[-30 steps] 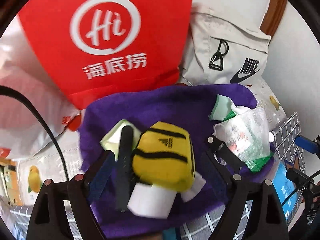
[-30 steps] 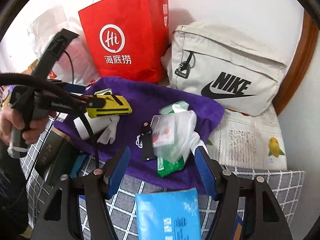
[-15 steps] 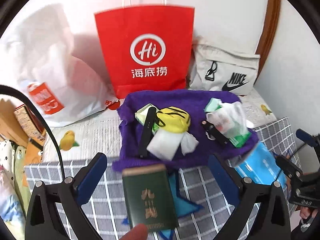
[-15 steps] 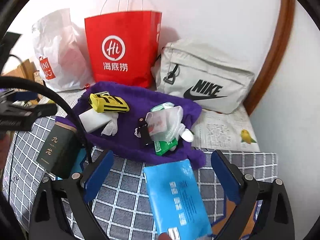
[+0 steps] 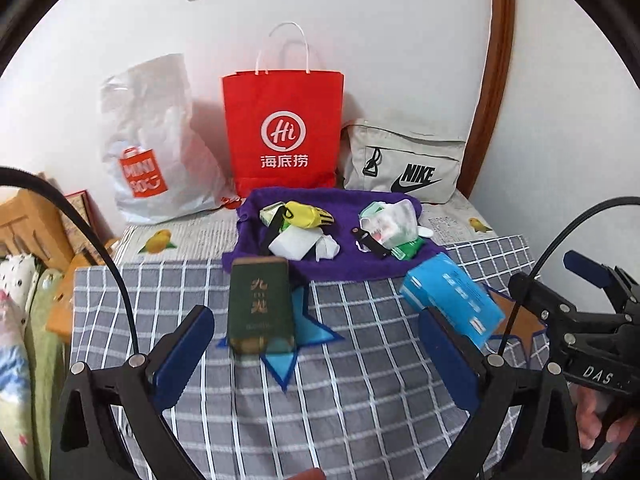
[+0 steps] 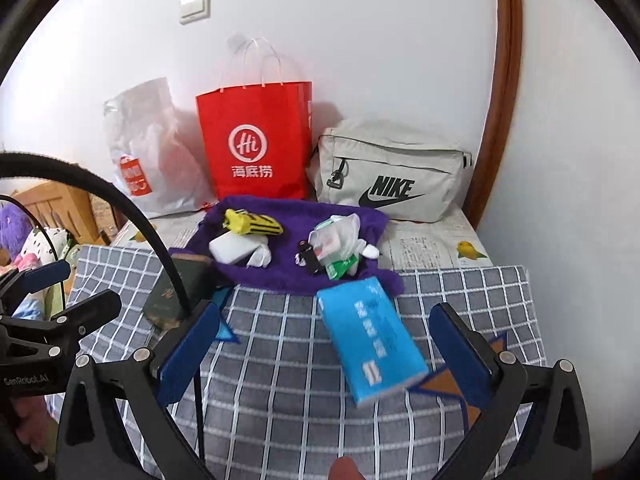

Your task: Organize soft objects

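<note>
Apparently both tongs [image 5: 316, 360] [image 6: 324, 356] hover agape, empty.

Left tool [image 5: 316, 360] jaws spread wide, nothing between them, held low and level. Right tool [image 6: 324, 354] same: wide apart, nothing gripped. Right tool's side visible at right edge of left view, fingers [image 5: 592, 428] wrapped on its handle.

Left wrist view: set back, low over grey checked bedspread [image 5: 360, 360], facing wall. Right wrist view: same heading, placed further right. Shared: purple fleece cloth [image 5: 340, 256] [image 6: 280, 276], red paper bag [image 5: 282, 132] [image 6: 256, 140].
</note>
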A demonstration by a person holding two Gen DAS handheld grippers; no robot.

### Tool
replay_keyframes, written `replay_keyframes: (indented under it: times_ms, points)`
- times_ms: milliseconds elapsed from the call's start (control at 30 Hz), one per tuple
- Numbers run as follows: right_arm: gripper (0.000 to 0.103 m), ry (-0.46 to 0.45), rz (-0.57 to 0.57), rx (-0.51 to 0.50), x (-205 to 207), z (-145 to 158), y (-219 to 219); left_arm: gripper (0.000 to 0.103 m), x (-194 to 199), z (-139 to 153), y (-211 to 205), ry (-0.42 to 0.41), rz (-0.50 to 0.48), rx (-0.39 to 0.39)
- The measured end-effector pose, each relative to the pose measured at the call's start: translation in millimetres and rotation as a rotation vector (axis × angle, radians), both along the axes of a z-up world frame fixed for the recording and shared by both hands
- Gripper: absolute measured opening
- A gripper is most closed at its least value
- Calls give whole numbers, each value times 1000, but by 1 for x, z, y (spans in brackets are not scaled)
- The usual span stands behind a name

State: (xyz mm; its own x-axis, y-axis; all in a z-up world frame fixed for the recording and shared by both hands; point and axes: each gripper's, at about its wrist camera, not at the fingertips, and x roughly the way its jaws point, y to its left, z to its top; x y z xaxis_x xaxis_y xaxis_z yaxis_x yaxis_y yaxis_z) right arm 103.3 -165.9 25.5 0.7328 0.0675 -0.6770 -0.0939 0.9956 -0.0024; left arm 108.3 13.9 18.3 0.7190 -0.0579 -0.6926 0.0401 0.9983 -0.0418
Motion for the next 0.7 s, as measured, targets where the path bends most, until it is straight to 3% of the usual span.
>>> replay_keyframes:
  times_ms: [267,700]
  points:
    - [103,-5,26,19,-38,7,4,103,-52,10,-9,-20,21,-3]
    - [103,-2,-3,18,-49,6,1,103,-69,11,-19,-27,23,38]
